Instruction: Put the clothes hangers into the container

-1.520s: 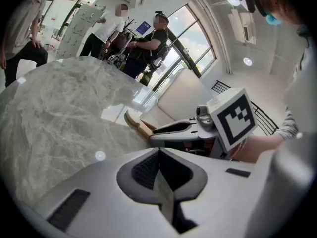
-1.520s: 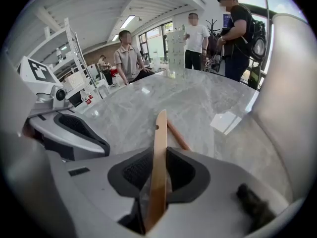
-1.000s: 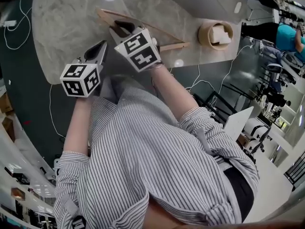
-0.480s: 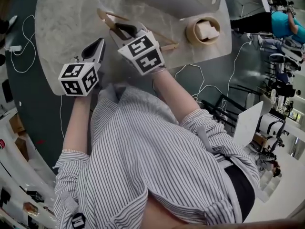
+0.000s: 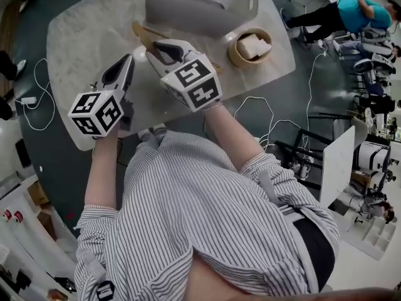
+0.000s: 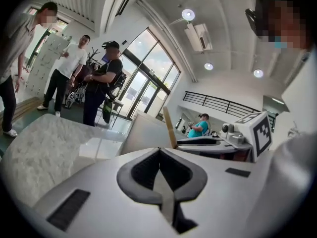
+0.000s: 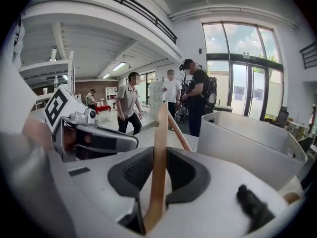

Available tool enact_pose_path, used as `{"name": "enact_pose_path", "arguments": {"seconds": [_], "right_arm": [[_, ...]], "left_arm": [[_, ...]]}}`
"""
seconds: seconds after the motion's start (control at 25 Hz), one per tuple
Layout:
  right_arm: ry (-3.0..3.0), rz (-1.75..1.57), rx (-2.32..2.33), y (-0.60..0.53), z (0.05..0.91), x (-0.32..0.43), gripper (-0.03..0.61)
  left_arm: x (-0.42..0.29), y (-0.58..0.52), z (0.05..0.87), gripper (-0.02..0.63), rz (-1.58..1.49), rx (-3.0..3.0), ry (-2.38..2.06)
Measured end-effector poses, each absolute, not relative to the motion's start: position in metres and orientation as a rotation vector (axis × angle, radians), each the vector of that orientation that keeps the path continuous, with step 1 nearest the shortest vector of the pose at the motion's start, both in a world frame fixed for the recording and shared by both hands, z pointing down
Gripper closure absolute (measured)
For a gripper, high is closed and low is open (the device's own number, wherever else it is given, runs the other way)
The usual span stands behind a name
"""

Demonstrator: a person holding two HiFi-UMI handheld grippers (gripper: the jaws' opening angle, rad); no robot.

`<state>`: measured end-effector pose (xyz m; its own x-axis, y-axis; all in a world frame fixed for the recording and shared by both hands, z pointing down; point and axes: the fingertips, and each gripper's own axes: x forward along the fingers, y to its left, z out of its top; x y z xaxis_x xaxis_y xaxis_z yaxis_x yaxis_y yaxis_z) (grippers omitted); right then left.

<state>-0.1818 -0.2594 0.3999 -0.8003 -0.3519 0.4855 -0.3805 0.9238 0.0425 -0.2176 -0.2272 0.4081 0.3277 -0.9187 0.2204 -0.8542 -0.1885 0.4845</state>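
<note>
Right tool (image 7: 158,172) pinches the wooden hanger (image 7: 161,123) on its flat arm: light, stiff, smooth wood, likely to swing. Left tool (image 6: 159,167) pressed together, empty.

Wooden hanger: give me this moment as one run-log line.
right tongs: shut on wooden hanger | left tongs: shut, empty | container: ahead of right tongs, hanger not yet inside

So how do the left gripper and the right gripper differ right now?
The right gripper is clamped on a wooden hanger; the left gripper is shut on nothing. The right gripper is closer to the grey container; the left gripper is farther off. Both are white and carry marker cubes.
</note>
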Motion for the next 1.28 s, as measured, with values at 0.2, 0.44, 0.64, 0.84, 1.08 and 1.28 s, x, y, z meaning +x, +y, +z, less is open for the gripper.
{"name": "enact_pose_path", "arguments": {"seconds": [0.2, 0.44, 0.64, 0.84, 1.08, 1.28], "right_arm": [[-2.644, 0.066, 0.553, -0.268, 0.364, -0.168, 0.491], [-2.699, 0.071, 0.606, -0.277, 0.33, -0.154, 0.491], [-2.762, 0.084, 0.693, -0.277, 0.292, -0.143, 0.491], [-2.829, 0.058, 0.748, -0.272, 0.259, -0.131, 0.491], [-2.845, 0.01, 0.816, -0.268, 0.243, -0.124, 0.491], [-2.858, 0.024, 0.879, -0.268, 0.233, -0.12, 0.491]], "left_arm": [[-0.2, -0.24, 0.377, 0.603, -0.161, 2.169, -1.537], [-0.178, -0.255, 0.356, 0.603, -0.203, 2.239, -1.466], [-0.165, -0.262, 0.333, 0.603, -0.198, 2.326, -1.439], [-0.159, -0.26, 0.299, 0.603, -0.24, 2.404, -1.409], [-0.156, -0.254, 0.269, 0.603, -0.232, 2.497, -1.404], [-0.153, -0.254, 0.251, 0.603, -0.185, 2.567, -1.388]]}}
